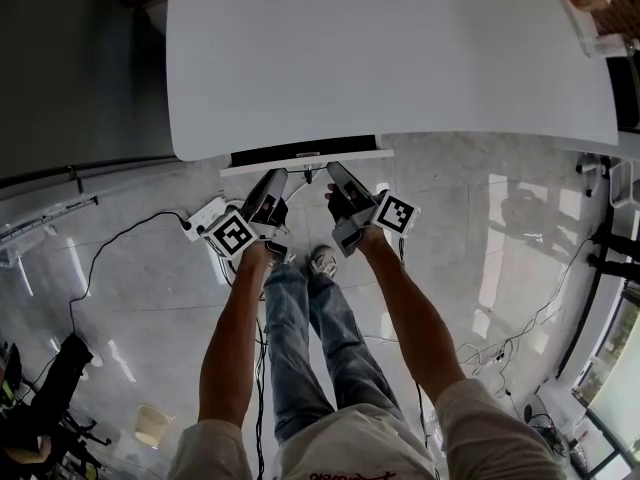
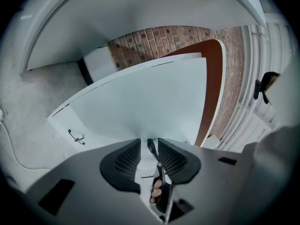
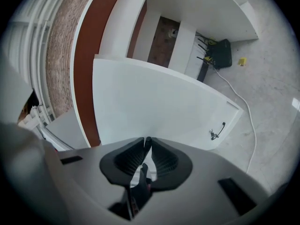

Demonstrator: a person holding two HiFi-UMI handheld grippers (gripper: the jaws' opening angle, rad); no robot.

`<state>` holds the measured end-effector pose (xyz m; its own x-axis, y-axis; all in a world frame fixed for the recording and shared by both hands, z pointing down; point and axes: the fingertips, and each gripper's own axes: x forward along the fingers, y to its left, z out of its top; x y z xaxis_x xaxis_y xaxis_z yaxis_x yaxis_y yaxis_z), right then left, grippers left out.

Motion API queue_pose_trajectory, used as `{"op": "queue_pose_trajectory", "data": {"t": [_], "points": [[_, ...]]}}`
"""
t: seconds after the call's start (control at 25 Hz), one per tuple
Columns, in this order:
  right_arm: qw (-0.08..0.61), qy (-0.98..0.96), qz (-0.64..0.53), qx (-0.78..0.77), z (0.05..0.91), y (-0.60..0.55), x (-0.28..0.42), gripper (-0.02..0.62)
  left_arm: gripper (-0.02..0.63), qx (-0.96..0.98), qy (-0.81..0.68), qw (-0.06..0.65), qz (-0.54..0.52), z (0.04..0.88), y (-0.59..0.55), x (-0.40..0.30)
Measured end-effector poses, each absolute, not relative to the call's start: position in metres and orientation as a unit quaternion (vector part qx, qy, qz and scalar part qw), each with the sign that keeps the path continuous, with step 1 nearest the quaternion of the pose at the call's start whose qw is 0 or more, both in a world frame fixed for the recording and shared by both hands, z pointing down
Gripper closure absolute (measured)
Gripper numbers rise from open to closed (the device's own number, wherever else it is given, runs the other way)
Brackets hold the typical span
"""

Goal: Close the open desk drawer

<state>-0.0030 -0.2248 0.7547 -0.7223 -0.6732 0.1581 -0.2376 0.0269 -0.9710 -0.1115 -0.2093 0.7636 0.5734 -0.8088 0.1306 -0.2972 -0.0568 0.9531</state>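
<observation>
A flat white desk top (image 1: 390,58) was seen filling the upper half of the head view, w/ the shallow white desk drawer (image 1: 305,160) standing slightly out from its lower edge, just left of centre, above glossy grey floor tiles (image 1: 480,258). The left gripper (image 1: 275,174) and right gripper (image 1: 333,168) were held side by side just below the drawer front, tips at or v. near it; contact could not be told. In the left gripper view the dark ribbed pads (image 2: 124,161) were set narrowly apart, nothing clamped btwn them. In the right gripper view the tips were brought all but together, nothing gripped. A small black handle (image 2: 75,136) was shown on the white panel ahead, lower left of the left gripper view.
</observation>
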Motion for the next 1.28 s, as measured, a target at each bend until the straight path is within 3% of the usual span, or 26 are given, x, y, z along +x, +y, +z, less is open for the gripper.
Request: {"op": "queue_pose_trajectory", "data": {"t": [0.28, 0.92, 1.28], "points": [[0.182, 0.683, -0.621, -0.339, 0.756, -0.224, -0.001, 0.538, 0.543, 0.694, -0.382, 0.562, -0.238, 0.76, -0.211, -0.106], [0.132, 0.692, -0.615, -0.354, 0.764, -0.254, -0.002, 0.538, 0.543, 0.688, -0.391, 0.57, -0.222, 0.762, -0.239, -0.109], [0.146, 0.695, -0.611, -0.35, 0.759, -0.297, -0.013, 0.538, 0.543, 0.696, -0.389, 0.565, -0.215, 0.761, -0.283, -0.117]]}}
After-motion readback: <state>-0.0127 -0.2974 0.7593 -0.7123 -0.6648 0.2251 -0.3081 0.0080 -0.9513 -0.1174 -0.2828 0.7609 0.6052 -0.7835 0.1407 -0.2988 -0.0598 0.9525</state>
